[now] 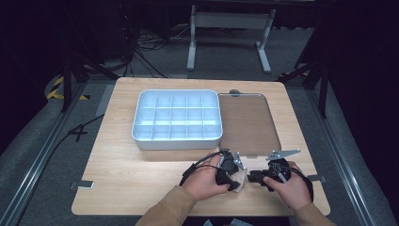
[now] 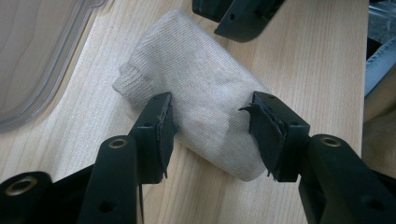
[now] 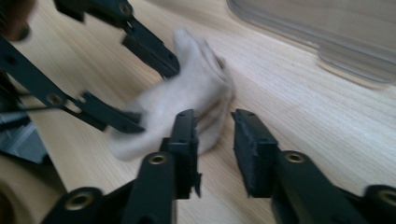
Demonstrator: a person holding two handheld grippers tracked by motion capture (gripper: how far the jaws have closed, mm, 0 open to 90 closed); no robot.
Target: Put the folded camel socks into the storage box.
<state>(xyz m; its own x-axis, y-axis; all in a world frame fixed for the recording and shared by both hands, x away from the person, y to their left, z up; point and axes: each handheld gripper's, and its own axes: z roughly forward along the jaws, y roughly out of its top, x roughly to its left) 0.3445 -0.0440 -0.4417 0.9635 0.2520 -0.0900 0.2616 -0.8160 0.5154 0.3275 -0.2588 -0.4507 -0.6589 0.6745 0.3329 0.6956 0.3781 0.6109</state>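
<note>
My left gripper [image 2: 210, 133] has its fingers wide open on both sides of the rolled sock [image 2: 201, 98] on the tabletop [image 1: 141, 165]. My right gripper [image 3: 212, 140] has its fingers a little open, just beside the sock's end. Past both sit the white box [image 1: 177, 120] with bare little squares and the clear lid [image 1: 247, 122].

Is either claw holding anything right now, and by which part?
The left claw straddles the rolled beige knitted sock around its middle; firm contact cannot be told. The right claw holds nothing.
</note>
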